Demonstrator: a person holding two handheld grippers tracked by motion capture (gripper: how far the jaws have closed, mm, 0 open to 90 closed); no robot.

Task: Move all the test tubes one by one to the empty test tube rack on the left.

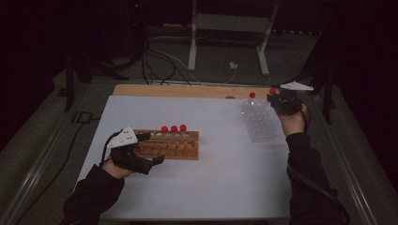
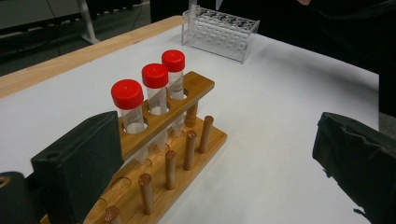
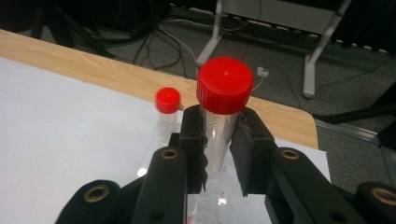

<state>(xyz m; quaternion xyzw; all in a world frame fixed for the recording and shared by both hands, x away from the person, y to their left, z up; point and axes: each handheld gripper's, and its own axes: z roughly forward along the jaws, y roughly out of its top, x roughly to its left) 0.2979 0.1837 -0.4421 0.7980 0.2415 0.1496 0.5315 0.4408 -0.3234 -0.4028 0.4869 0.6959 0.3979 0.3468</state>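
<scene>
A red-capped tube (image 3: pixel 223 112) is being gripped by the right gripper (image 3: pixel 219 154) above the clear rack (image 1: pixel 259 123) (one tube (image 1: pixel 252 97) remaining there); three tubes (image 2: pixel 154 88) are already seated in the wooden rack (image 2: pixel 163 154), beside which the left gripper (image 2: pixel 210 154) is being held with jaws spread.

White metal stand legs (image 1: pixel 192 51) and cables (image 1: pixel 159 65) on the floor (image 1: pixel 117 51)

We see a clear plastic tube (image 3: pixel 215 140) with a glossy red cap (image 3: pixel 224 85), held between matt black jaws with brass-coloured rivets. The wood rack (image 2: pixel 180 140) at nine o'clock looks smooth and varnished. The clear rack (image 2: pixel 219 31) at two o'clock is glossy plastic. The sheet (image 1: pixel 225 159) is matt white over a wood table (image 1: pixel 178 90).
</scene>
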